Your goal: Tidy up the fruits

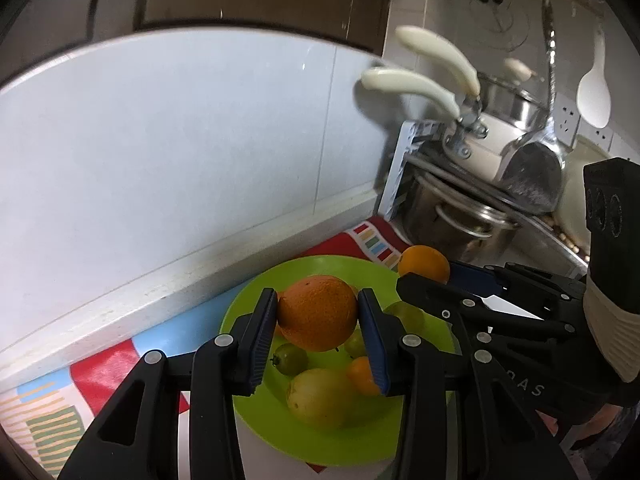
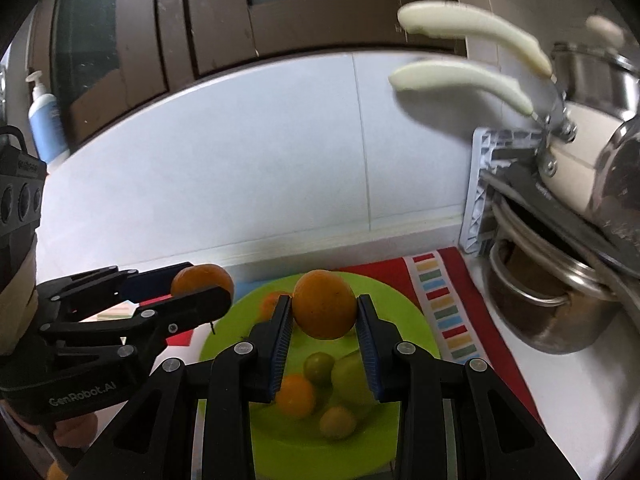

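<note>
The left gripper (image 1: pixel 318 326) is clamped on a large orange (image 1: pixel 318 312), its blue ribbed pads pressing both sides of the fruit, which hangs above the lime-green plate (image 1: pixel 240 308). The right gripper (image 2: pixel 324 322) grips a second orange (image 2: pixel 324 305) the same way, also over the plate, just to the right of the first. Each tool shows in the other's camera: in the left wrist view the right gripper comes in from the right with its orange poking out at the far tip, and lettering on its black body reads only partly, "AS". In the right wrist view the left gripper's body carries the words "GenRobot.AI" in pale print.

On the plate below lie a yellow-green lemon (image 1: pixel 316 398) at the near side, a small green fruit (image 1: pixel 289 359) left of it and a small orange citrus (image 1: pixel 362 376) to its right. The plate sits on a red cloth (image 2: pixel 460 276) with a strip of coloured blocks, on a white counter.

Stainless pots (image 2: pixel 552 312) with cream handles are stacked at the far right. A white pump bottle (image 2: pixel 44 124) with a blue label, its print too small to read, stands far left.
</note>
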`<state>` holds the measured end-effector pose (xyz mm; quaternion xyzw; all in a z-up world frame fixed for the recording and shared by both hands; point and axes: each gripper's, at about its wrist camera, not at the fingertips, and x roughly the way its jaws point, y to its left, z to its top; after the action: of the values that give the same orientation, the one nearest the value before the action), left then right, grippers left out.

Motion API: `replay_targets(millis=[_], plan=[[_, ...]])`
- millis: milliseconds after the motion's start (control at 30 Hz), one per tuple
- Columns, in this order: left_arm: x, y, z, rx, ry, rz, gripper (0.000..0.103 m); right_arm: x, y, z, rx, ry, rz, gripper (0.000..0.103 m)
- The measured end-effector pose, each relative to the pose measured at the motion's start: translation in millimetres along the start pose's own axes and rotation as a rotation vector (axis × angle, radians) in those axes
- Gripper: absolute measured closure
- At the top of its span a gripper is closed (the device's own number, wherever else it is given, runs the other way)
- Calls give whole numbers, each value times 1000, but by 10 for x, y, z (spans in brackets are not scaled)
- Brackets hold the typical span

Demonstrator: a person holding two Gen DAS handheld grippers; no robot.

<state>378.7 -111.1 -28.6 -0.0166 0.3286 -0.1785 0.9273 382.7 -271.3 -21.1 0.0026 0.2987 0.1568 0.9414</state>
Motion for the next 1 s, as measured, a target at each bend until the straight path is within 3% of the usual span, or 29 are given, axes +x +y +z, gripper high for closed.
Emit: replay_targets(millis=[267,333,433,600,700,1000], plan=[[248,-4,-39,10,37,3,62,227,-86,-58,2,31,-14,70],[262,6,-52,12,39,12,58,249,-104,-64,2,36,-16,70],[232,27,-36,5,18,31,50,268,-152,-63,19,43,-25,60],[74,14,-59,18,8,77,49,157,-188,-64,37,30,-52,59],[-83,-17,-101,20,-1,94,46,26,-163,-83,32,15,-77,51],[-700,-159,-196,32,-56,134,39,-591,22,-172,36,-30,-117,42]])
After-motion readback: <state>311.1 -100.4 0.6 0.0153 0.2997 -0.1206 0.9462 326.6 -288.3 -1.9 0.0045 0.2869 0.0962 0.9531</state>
